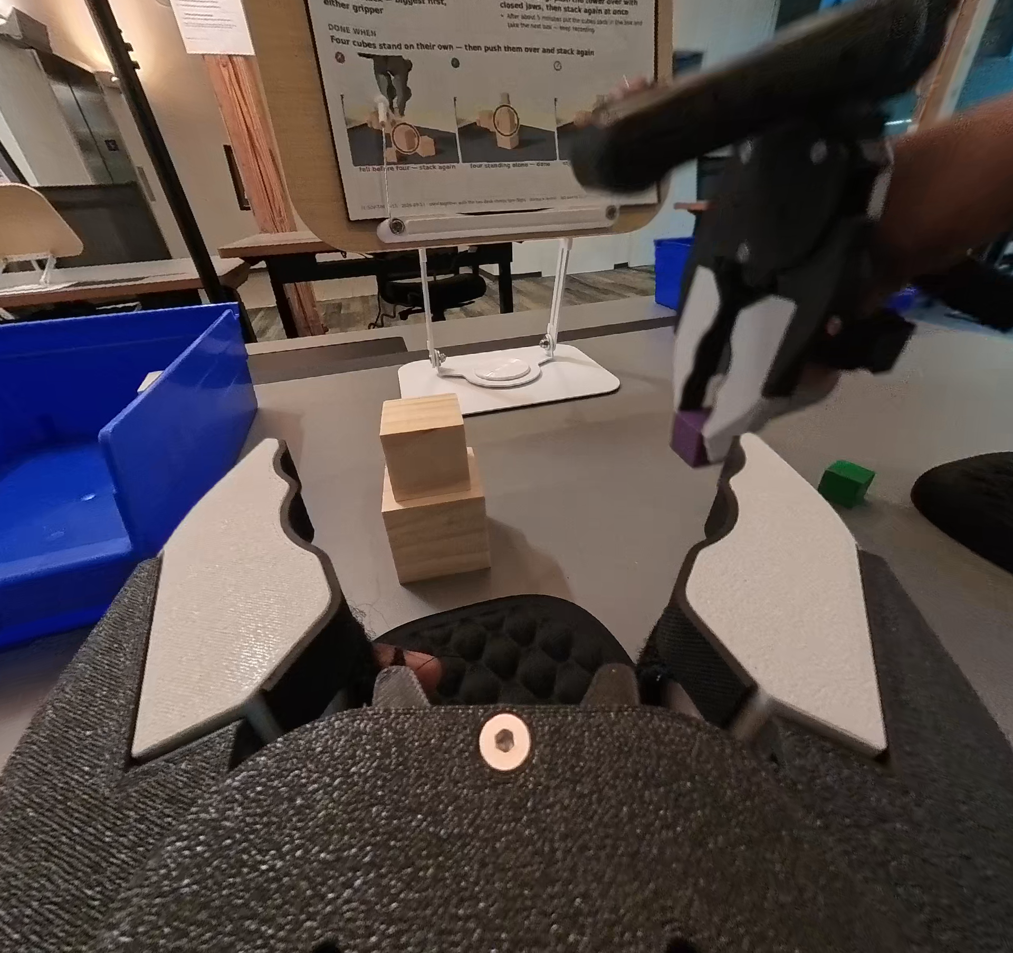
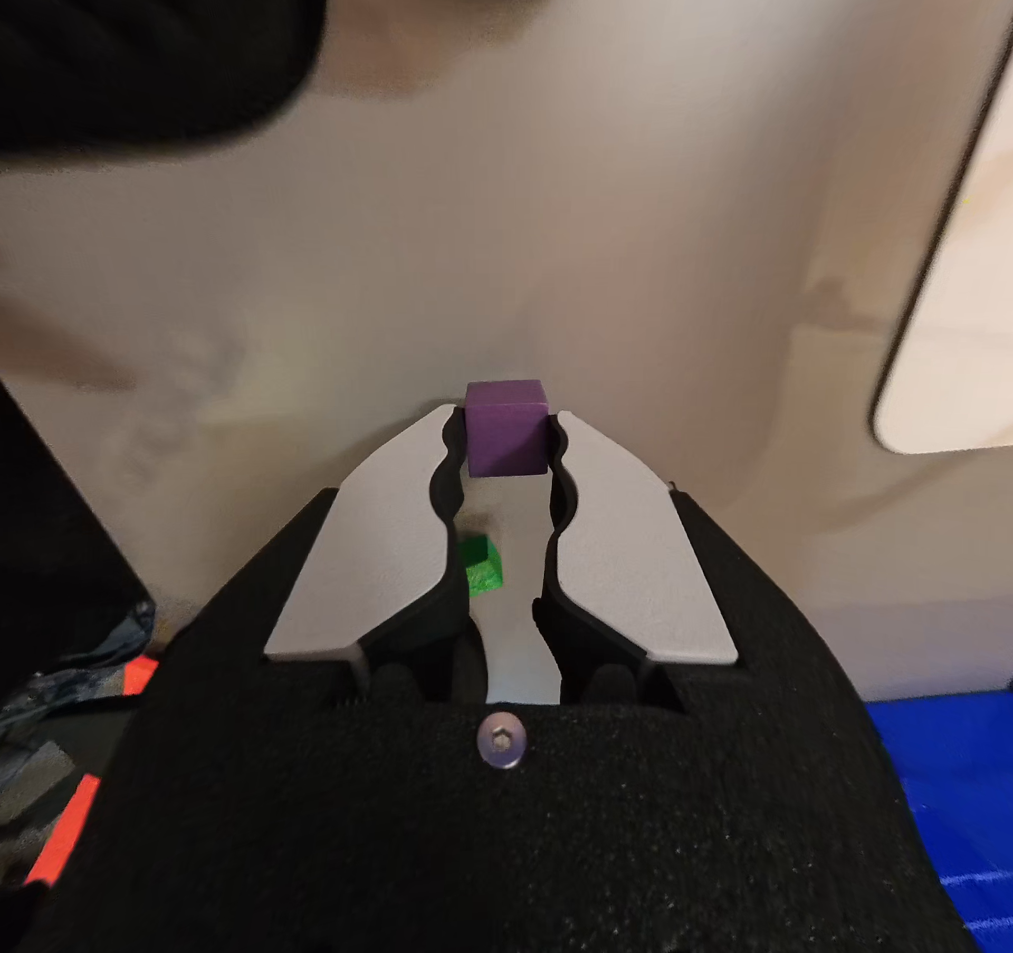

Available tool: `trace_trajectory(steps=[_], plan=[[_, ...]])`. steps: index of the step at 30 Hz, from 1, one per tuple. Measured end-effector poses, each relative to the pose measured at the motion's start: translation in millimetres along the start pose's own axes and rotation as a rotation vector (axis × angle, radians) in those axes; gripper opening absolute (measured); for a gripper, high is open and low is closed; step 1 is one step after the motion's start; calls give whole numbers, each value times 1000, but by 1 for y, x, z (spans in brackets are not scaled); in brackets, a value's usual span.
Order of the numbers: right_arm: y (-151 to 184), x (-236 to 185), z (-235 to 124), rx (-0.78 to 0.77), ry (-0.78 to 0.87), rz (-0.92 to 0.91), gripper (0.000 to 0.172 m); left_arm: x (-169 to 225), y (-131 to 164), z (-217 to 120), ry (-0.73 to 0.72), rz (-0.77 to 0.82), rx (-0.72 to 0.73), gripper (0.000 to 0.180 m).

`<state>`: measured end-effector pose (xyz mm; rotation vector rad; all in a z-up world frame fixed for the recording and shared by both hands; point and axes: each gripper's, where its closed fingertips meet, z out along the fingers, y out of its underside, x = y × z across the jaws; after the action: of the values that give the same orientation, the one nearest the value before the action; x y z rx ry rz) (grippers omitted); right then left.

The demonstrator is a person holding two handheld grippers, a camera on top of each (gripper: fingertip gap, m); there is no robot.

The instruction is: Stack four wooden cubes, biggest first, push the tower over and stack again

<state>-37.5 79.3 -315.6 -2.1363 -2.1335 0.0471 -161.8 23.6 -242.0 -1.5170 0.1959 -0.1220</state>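
Right gripper (image 2: 507,422) clamps a purple cube (image 2: 507,433), right of frame centre; left gripper (image 1: 507,466) gapes wide, nearest the 2-cube wooden stack (image 1: 433,488).

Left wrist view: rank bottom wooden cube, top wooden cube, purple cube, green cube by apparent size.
1. Bottom wooden cube
2. Top wooden cube
3-4. Purple cube, held in the right gripper, and green cube: they look alike, and the purple one is partly hidden, so unranked.

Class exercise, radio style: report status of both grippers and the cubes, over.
Left gripper wide open, nothing held, facing two stacked wooden cubes. Right gripper clamped on purple cube, lifted off grey table. Green cube lies loose to the right.
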Motion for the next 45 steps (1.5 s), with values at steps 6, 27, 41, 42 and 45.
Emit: trace_trajectory(steps=[6,27,41,42,45], plan=[[-91,3,-51,138,-8,9,28,0,1,0,3,0,-4,140],[-162,9,-38,15,5,0,28,0,1,1,10,-12,-7,139],[-165,7,-33,52,-4,11,28,0,2,1,11,-9,-9,137],[-165,7,-33,52,-4,12,28,0,2,1,11,-8,-9,137],[-165,7,-33,57,-1,13,32,1,1,1,11,-7,-10,137]])
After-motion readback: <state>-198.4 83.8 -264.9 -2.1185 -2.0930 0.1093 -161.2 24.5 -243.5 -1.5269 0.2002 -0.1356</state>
